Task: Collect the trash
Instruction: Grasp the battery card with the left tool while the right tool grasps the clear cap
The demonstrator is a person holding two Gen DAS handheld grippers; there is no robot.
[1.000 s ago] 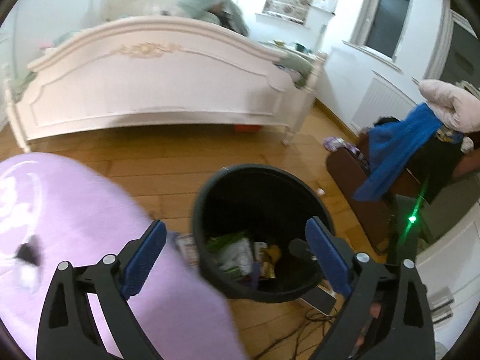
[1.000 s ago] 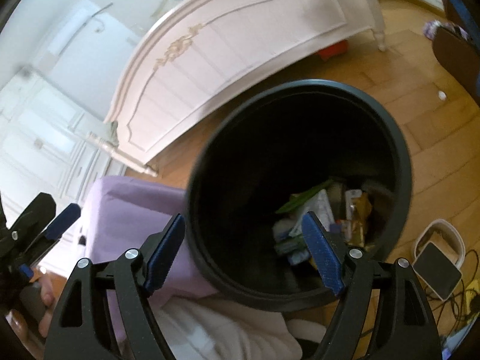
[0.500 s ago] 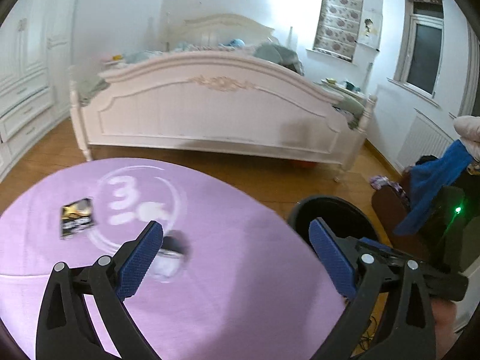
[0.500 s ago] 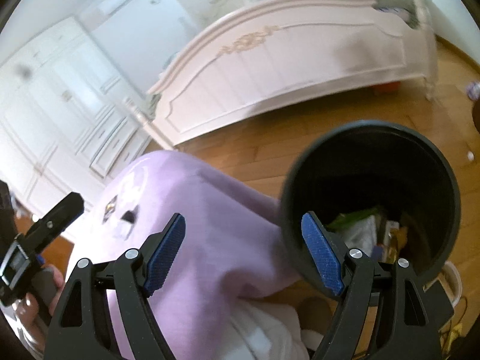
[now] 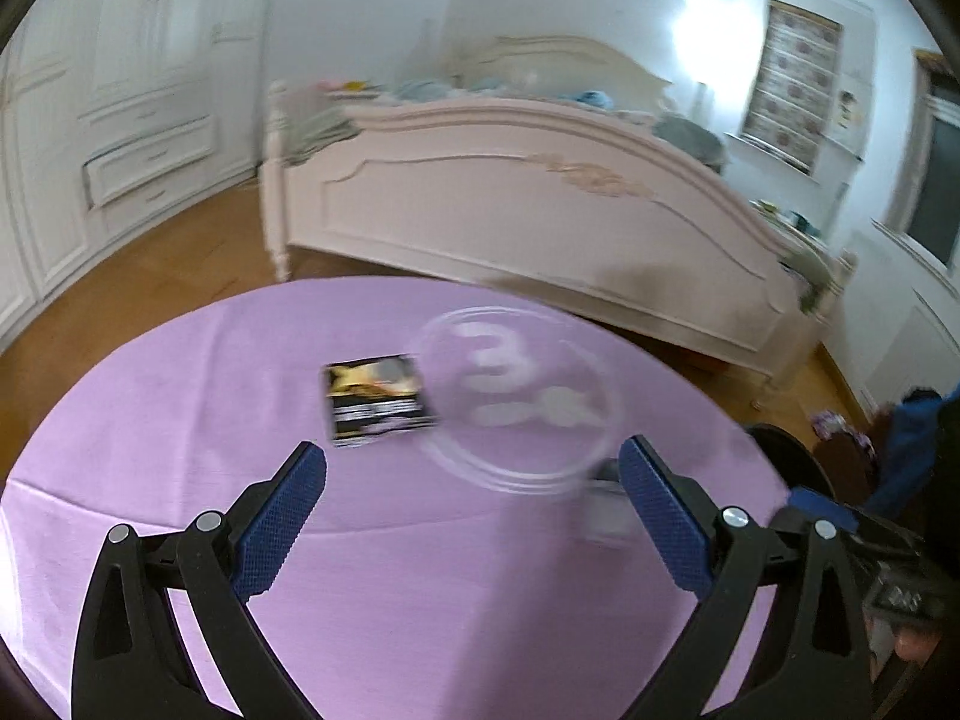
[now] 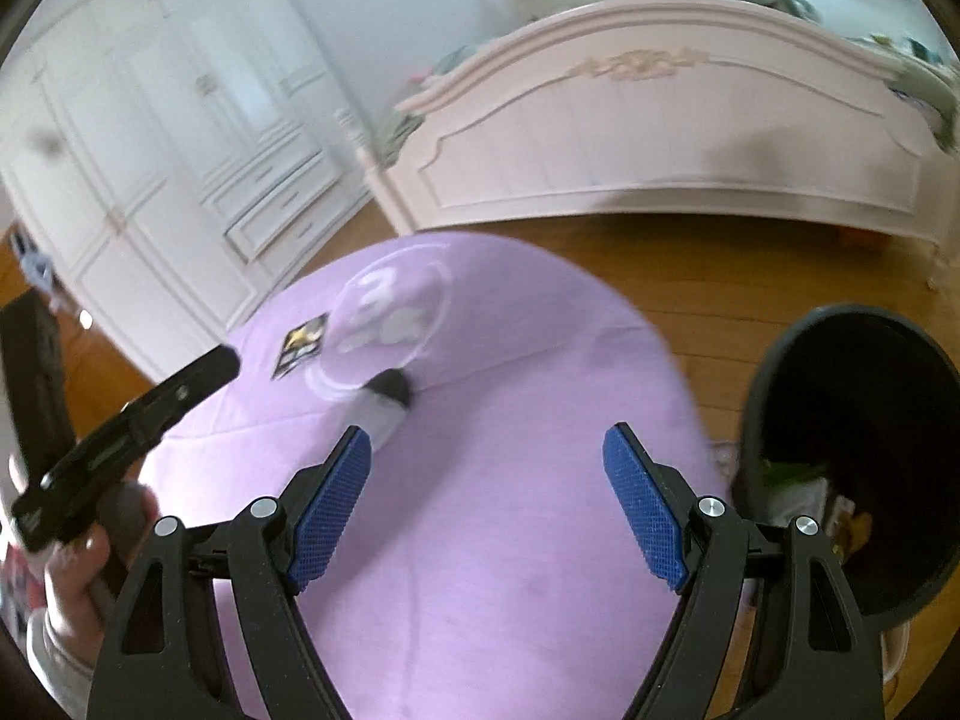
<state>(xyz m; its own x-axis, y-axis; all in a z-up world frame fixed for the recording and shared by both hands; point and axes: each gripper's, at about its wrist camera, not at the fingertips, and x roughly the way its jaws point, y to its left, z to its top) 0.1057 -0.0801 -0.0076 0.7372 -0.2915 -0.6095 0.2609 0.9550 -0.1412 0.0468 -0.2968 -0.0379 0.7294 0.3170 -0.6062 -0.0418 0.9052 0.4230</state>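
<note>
Both views swung from bin (image 6: 840,450) to table, wrapper (image 5: 378,399) beyond left fingers (image 5: 282,516)

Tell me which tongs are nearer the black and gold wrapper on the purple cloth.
Left. The left tongs hang open just short of the black and gold wrapper. The right tongs sit farther back, nearer the bin, with a grey wrapper lying between.

Round table (image 5: 180,420), covered w/ lilac cloth (image 5: 420,600); cloth printed w/ white ring and "3". On cloth: black/gold packet (image 5: 378,399), flat, just left of ring; blurred grey/black item (image 6: 384,402) at ring's near edge, type unclear. Table stands on wood floor (image 6: 750,276). Black bin (image 6: 840,450) on floor, right of table.
</note>
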